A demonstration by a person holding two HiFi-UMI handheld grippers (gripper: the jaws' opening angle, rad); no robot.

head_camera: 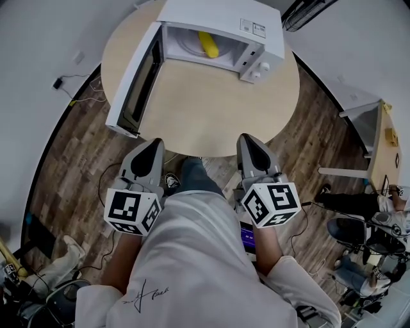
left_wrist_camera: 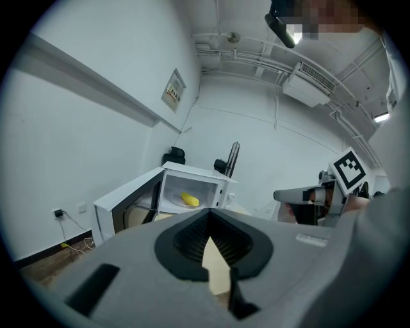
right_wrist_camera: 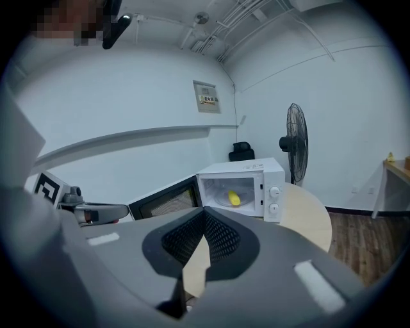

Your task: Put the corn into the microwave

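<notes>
Corn (head_camera: 208, 43) lies inside the microwave (head_camera: 221, 18), on the turntable (head_camera: 187, 42) toward the right of the cavity, so the put-in part of the task looks done. The door (head_camera: 133, 82) hangs wide open on the microwave's left side. Both tools are well short of the microwave, at the near edge of the round table (head_camera: 218, 112) it sits on: left gripper (head_camera: 154, 145) in front of the door's free edge, right gripper (head_camera: 249, 139) in front of the knob panel. Each one's jaws are closed tip to tip w/ nothing btwn them; only bare tabletop shows thru the gap behind the tips. What's likely left, if anything, is shutting the door. To do that well, use the left gripper, since it's nearest the door. Jaws closed make a blunt pusher: meet the door's outer face near its free edge, not the hinge, and swing it round in an arc rather than shoving straight, bc a light microwave could slide on the table. The right gripper is best clear of the opening, or braced vs. the microwave's right side if it shifts.
</notes>
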